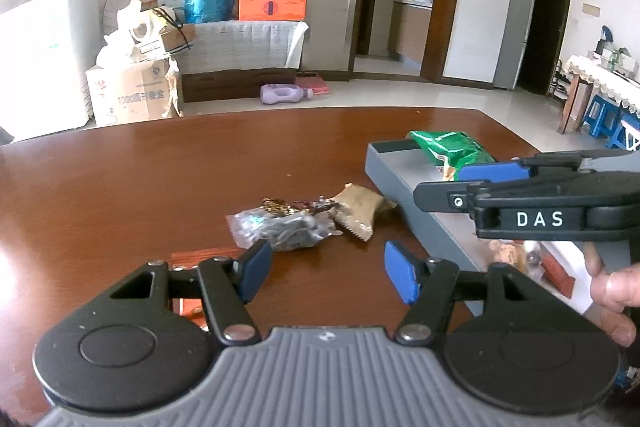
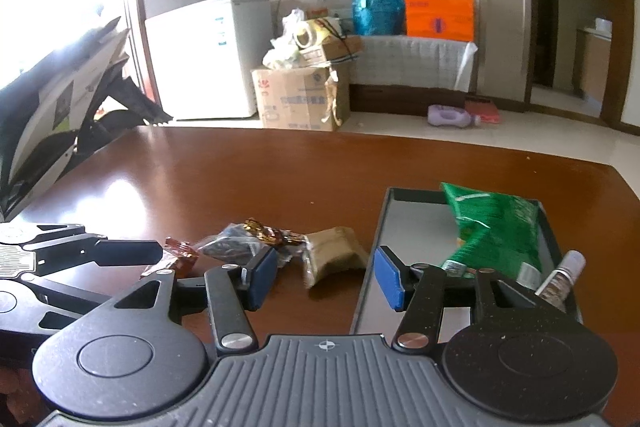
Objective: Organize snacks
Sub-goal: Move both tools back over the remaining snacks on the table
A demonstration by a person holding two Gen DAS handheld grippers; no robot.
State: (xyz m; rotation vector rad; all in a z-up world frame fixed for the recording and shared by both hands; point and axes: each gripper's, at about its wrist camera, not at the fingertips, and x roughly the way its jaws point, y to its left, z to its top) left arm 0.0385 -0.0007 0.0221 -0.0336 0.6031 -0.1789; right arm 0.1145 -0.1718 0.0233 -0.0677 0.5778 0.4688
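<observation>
Snacks lie in 2 places on my table [image 1: 160, 167]: a loose cluster on the wood and more inside the grey tray [image 2: 378, 247]. The cluster holds a clear pack [image 1: 280, 231] of dark pieces, a tan pack [image 1: 360, 213] touching it on the tray side, and a small foil sweet [image 2: 266, 231] on top. A red pack [image 1: 208, 255] sits nearest my left gripper [image 1: 326, 275], partly hidden under it. In the tray I see a green bag [image 2: 494, 227] at the far end and a bottle-like item [image 2: 560, 273] by its right wall.

My left gripper stands half open with nothing between the pads, over bare wood just short of the cluster. My right gripper [image 2: 326, 277] is also half open and empty, straddling the tray's left wall. A hand [image 1: 614, 295] grips its handle.
</observation>
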